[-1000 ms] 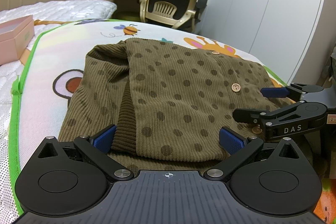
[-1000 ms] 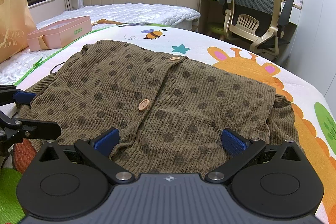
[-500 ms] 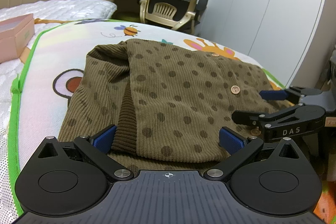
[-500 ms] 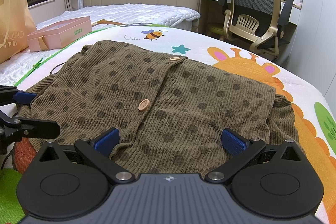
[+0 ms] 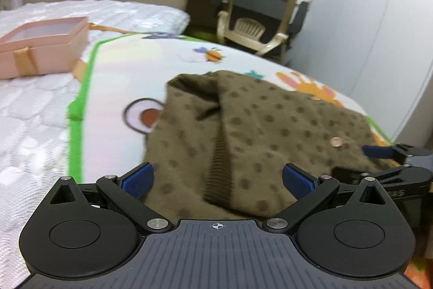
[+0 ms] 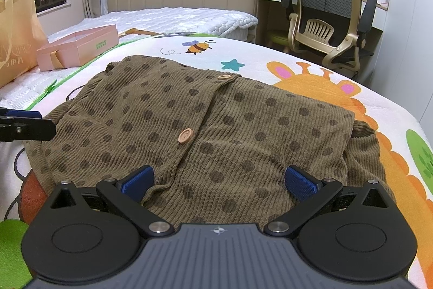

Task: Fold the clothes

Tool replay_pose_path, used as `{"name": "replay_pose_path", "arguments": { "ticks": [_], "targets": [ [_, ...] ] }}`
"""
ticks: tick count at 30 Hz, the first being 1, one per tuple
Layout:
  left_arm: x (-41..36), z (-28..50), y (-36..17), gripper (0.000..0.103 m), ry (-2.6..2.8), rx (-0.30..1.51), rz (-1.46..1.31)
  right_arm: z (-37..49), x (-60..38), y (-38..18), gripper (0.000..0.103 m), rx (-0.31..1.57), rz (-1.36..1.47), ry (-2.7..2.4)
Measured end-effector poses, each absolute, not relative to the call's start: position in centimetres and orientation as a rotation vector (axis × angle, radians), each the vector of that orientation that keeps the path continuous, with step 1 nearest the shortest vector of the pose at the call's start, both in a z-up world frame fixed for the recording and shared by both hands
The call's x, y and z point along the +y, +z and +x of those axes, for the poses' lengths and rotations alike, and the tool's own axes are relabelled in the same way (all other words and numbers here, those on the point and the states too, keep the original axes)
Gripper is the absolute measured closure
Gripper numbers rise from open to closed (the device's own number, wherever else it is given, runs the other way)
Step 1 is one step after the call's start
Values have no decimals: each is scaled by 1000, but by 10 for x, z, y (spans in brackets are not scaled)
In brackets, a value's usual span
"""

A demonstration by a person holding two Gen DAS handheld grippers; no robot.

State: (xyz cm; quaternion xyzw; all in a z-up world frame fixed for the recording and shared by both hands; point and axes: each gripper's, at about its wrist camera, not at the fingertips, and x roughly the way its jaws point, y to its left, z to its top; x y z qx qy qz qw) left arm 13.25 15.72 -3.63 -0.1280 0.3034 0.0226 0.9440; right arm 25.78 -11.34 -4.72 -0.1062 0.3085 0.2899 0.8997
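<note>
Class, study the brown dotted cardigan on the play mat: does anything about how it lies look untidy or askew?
Yes. The cardigan is only roughly folded. At its right side a lump of fabric bulges out past the folded edge, and the left side is bunched unevenly. Both tongs, left and right, are open, gripping nothing.

The cardigan point(image 6: 216, 126) was olive with darker dots; the mat point(image 6: 379, 110) white with cartoon animals; the box point(image 6: 78, 48) pink.
</note>
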Motion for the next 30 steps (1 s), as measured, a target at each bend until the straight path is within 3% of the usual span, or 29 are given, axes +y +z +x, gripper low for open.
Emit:
{"name": "replay_pose_path", "arguments": {
  "ticks": [14,22,26,28,30],
  "targets": [
    [187,124,-37,2,89,570,-378,257,-114,-47,0,638,-214,601],
    [175,132,-41,4,120,599,-285,257,-113,-47,0,639,-223,596],
    [167,136,-44,21,118,617,-233,255,-107,-47,0,634,-259,576],
    [164,140,-44,24,112,630,-213,253,-104,-47,0,628,-278,564],
    [163,143,-44,35,103,633,-208,248,-100,-47,0,608,-304,546]
  ]
}}
